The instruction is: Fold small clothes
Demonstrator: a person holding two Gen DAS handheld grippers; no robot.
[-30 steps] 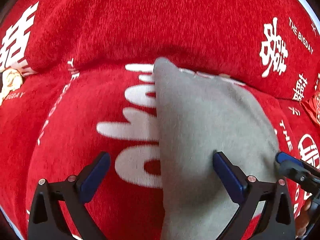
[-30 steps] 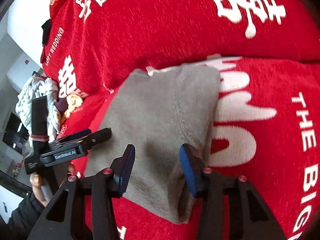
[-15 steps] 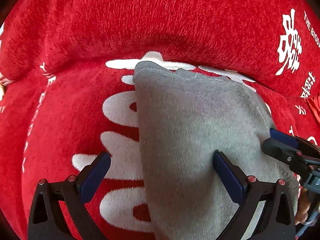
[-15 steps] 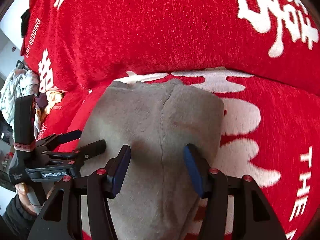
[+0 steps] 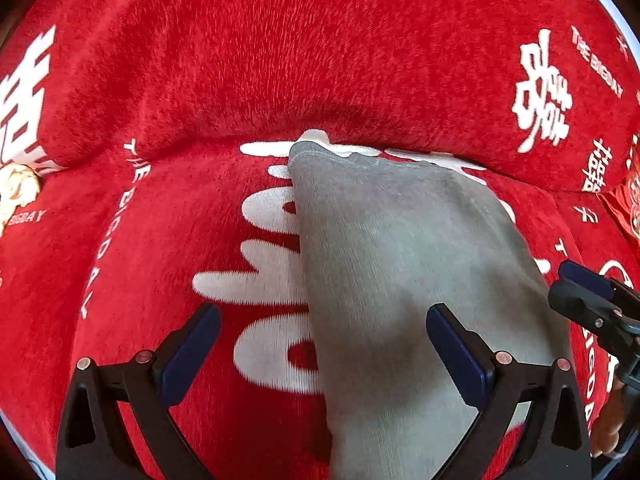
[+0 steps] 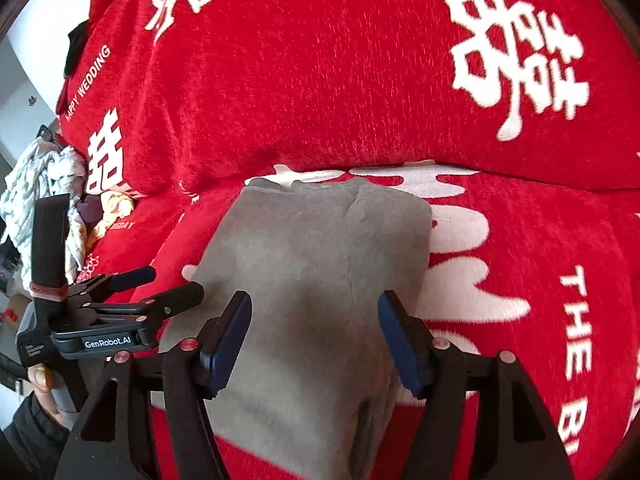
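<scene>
Grey garment (image 6: 320, 280) lying folded into a narrow stack on the red printed sofa cover (image 6: 320, 100), seemingly near done, perhaps one fold left, between left gripper (image 5: 320, 344) and right gripper (image 6: 314, 336), both spread apart, gripping nothing.

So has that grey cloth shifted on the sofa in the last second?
No: the grey cloth's far corner still touches the same white stroke under the back cushion.

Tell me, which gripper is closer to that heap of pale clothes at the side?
Left. The left gripper sits between the pale clothes heap and the grey garment; the right gripper hangs over the garment, farther away.
</scene>
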